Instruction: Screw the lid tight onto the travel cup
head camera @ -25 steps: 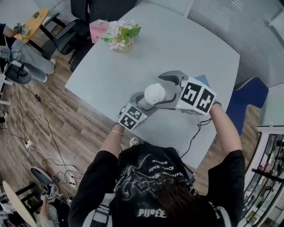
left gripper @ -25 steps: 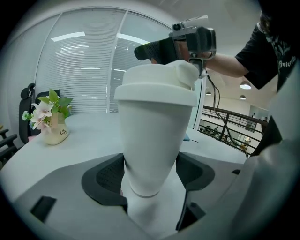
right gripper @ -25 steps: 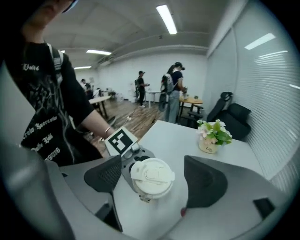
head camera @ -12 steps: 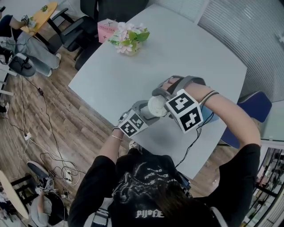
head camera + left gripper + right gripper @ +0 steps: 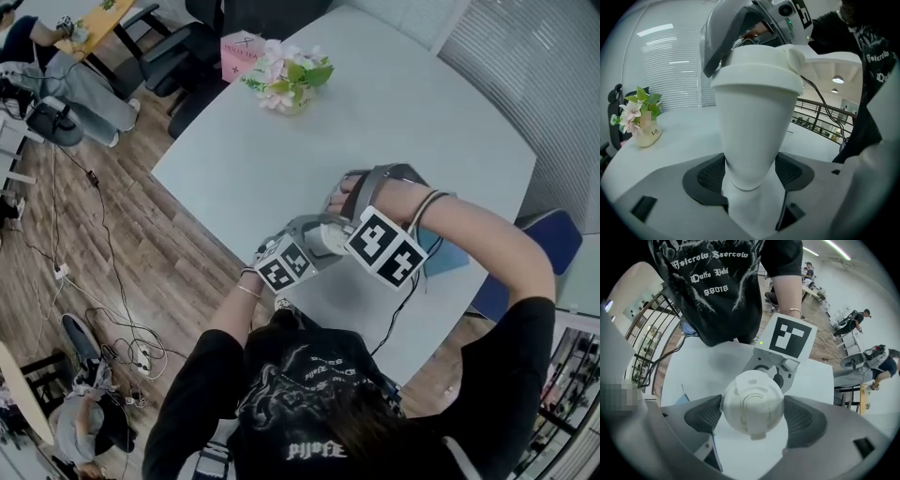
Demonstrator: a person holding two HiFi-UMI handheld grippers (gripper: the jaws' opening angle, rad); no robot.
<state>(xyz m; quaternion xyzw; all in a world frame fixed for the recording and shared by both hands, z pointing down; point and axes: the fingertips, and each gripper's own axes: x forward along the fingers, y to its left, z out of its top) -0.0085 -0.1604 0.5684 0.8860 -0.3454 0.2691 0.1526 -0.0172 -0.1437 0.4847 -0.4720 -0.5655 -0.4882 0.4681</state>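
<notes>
Travel cup: the white travel cup [image 5: 752, 136] is standing upright over the near part of the grey table [image 5: 375, 122]. Whether its base is touching the top cannot be told.
Lid: the white lid [image 5: 752, 404] is sitting on the cup's rim (how far it is threaded on cannot be told). Its domed top is facing the right gripper's camera.
Left gripper: the left gripper [image 5: 750, 176] is clenching the cup's narrow lower body. Both dark pads are pressing against its sides.
Right gripper: the right gripper [image 5: 752, 414] is reaching down over the cup from above. Its jaws are closing with the lid between them, and the pads are touching the lid's edge on either side.
Arms: in the head view the person's right forearm is bending in over the cup, and the marker cubes of the two grippers are lying just beside each other.
Flowers: a small pot of pink flowers [image 5: 289, 82] is standing at the far side of the table, well apart from the cup.
Pink box: a pink box [image 5: 239, 47] is showing just beyond the flowers.
</notes>
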